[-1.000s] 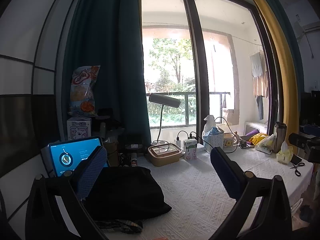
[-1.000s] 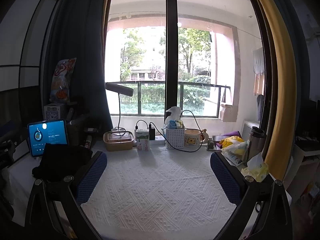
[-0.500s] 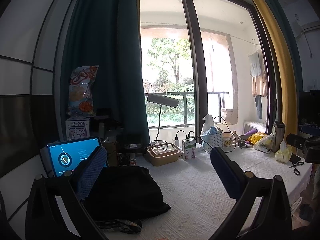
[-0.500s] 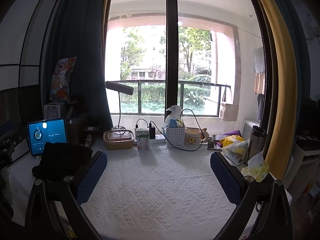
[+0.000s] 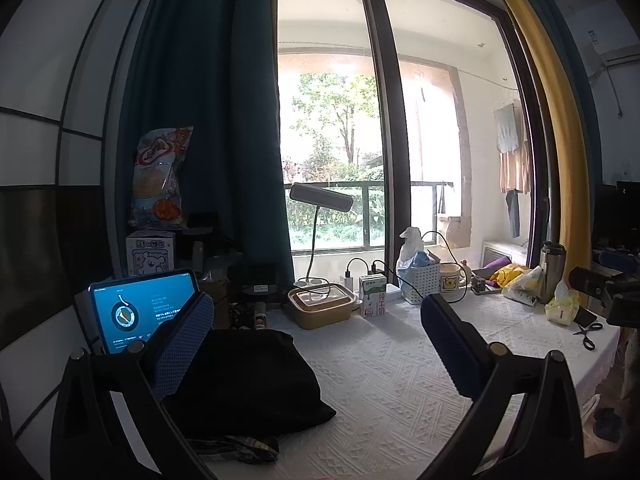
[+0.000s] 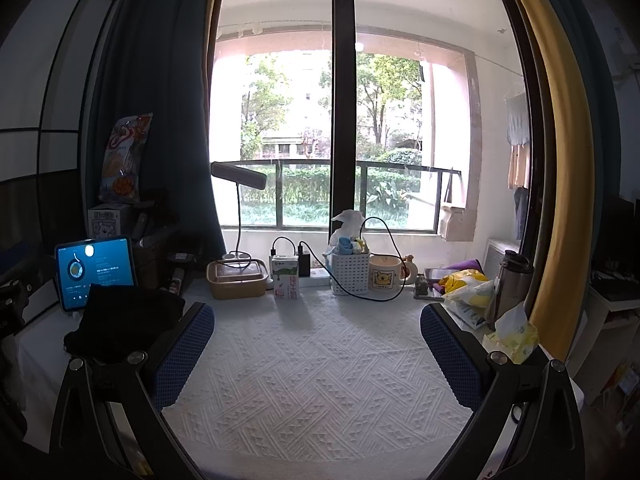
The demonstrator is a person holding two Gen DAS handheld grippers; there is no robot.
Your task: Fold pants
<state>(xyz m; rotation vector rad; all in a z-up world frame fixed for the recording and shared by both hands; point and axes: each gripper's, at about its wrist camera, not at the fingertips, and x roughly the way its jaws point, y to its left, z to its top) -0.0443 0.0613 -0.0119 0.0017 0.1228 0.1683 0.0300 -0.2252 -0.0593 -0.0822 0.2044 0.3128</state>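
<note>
The black pants [image 5: 244,384] lie in a heap at the left end of the white tablecloth [image 5: 384,364], just in front of the lit tablet [image 5: 140,310]. They sit low and left of my left gripper [image 5: 316,344], which is the nearer one; its jaws gape wide, holding nothing. My right gripper [image 6: 316,352] hovers level over bare cloth, equally wide and empty, with the pants well off to its left.
</note>
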